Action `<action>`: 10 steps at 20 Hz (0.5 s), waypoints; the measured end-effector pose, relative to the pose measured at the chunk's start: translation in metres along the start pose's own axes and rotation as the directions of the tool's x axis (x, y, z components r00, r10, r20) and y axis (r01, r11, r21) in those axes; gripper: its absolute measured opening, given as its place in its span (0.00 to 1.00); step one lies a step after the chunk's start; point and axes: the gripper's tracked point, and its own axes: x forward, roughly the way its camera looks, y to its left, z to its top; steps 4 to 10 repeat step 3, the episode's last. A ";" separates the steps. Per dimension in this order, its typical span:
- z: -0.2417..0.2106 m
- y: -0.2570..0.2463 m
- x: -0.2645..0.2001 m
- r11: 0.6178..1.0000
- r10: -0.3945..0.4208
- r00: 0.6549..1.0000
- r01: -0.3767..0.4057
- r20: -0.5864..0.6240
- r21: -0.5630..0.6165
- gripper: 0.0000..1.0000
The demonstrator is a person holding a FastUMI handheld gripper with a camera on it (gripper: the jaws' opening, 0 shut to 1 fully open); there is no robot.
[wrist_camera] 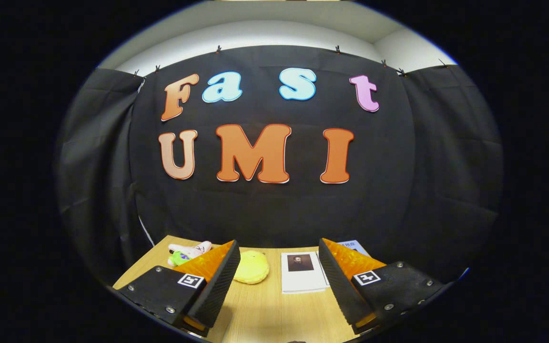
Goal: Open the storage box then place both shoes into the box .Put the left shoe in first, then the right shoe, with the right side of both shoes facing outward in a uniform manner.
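Over at the far edge of the wooden bench, right up against the black cloth wall, sits a small cluster of stuff: a yellow plush toy just ahead of the gap between the fingers, a white booklet with a dark portrait on its cover just beside it, and another paper peeking out behind the right-hand finger. Toward the bench's far left corner lies a white and green soft toy, partly hidden by the left-hand finger. The gripper hangs above the bench with its fingers spread wide apart, nothing between them but bare wood. Can't make out the storage box or either shoe from this angle, so I can't say where they are.
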 end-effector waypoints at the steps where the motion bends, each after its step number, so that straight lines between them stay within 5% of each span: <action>1: 0.006 -0.003 -0.003 1.000 -0.002 1.000 0.002 0.013 0.005 0.98; 10: 0.012 -0.011 -0.006 1.000 -0.012 0.999 0.012 0.032 0.017 0.98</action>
